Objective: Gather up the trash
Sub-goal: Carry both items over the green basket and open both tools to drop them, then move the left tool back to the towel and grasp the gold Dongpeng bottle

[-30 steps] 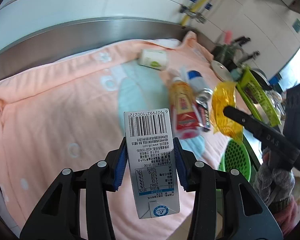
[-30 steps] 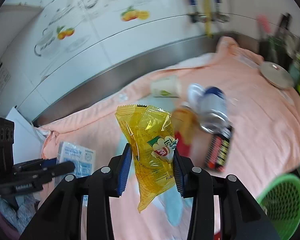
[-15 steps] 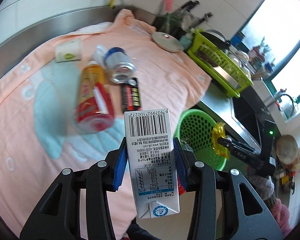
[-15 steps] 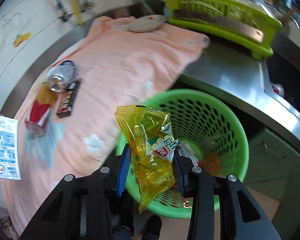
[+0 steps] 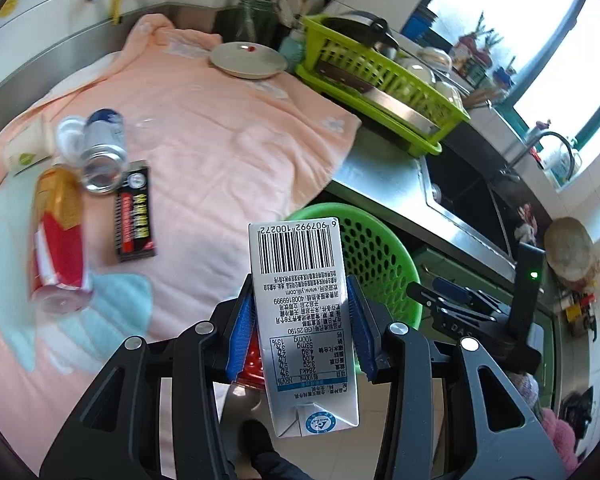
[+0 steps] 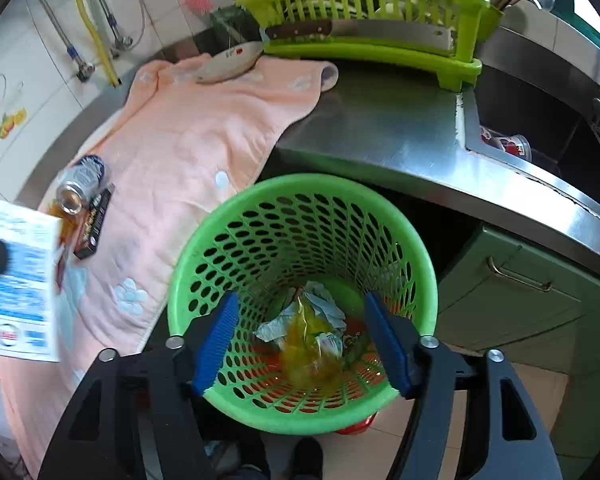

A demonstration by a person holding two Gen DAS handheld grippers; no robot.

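My left gripper [image 5: 302, 328] is shut on a white milk carton [image 5: 300, 320], held over the towel's front edge beside the green trash basket [image 5: 384, 256]. The carton also shows at the left of the right wrist view [image 6: 22, 284]. My right gripper [image 6: 304, 340] is open and empty above the green basket [image 6: 236, 216]. A yellow snack bag [image 6: 306, 350] lies blurred inside the basket on crumpled paper. On the pink towel [image 5: 220, 160] lie a red and yellow bottle [image 5: 58, 236], a can [image 5: 102, 152], a black pack [image 5: 135, 212] and a paper cup [image 5: 24, 152].
A plate [image 5: 248, 60] sits at the towel's far end. A lime dish rack [image 5: 384, 80] with a knife stands on the steel counter [image 6: 380, 132]. A sink [image 5: 464, 200] lies to the right. Green cabinet doors [image 6: 532, 300] are below the counter.
My right gripper opened and the yellow snack bag dropped into the green basket. Both grippers moved right towards the basket; the left still holds the carton.
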